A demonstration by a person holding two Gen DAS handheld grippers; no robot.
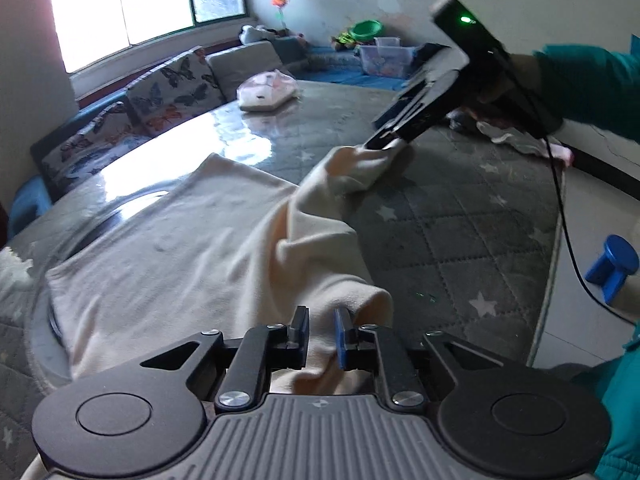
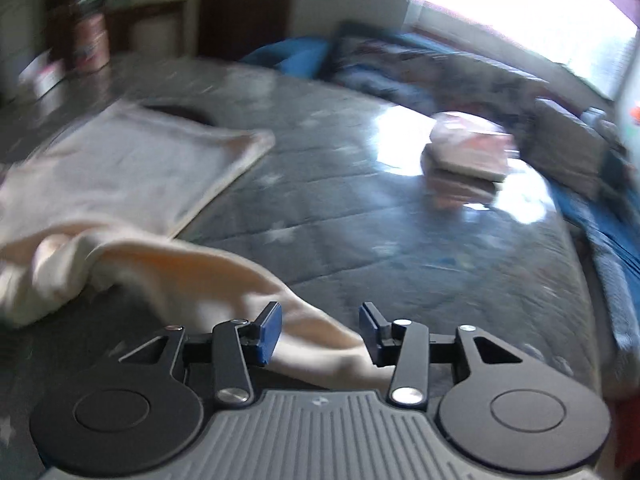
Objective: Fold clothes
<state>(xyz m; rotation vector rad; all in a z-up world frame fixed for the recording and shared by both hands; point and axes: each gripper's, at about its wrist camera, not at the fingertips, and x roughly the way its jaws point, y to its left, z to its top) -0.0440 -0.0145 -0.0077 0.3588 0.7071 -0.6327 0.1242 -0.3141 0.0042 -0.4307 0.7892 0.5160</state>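
A cream garment (image 1: 160, 248) lies spread on a grey quilted mat with stars (image 1: 440, 240). In the left wrist view my left gripper (image 1: 321, 326) is at the bottom, shut on a bunched edge of that garment. A sleeve (image 1: 360, 164) rises from the mat to the tip of my right gripper (image 1: 380, 142), held by a hand in a teal sleeve (image 1: 588, 84). The blurred right wrist view shows my right gripper (image 2: 320, 320) with jaws apart. The cream sleeve (image 2: 224, 276) runs loosely between them, with the garment's body (image 2: 120, 168) lying flat to the left.
Butterfly-print cushions (image 1: 172, 88) line the mat's far left under a bright window. A plastic bag of pale items (image 1: 266, 92) sits at the back, seen as a stack (image 2: 464, 156) in the right wrist view. Loose clothes (image 1: 516, 136), a clear box (image 1: 384, 60), a blue stool (image 1: 612, 268) and a black cable (image 1: 560, 208) are at the right.
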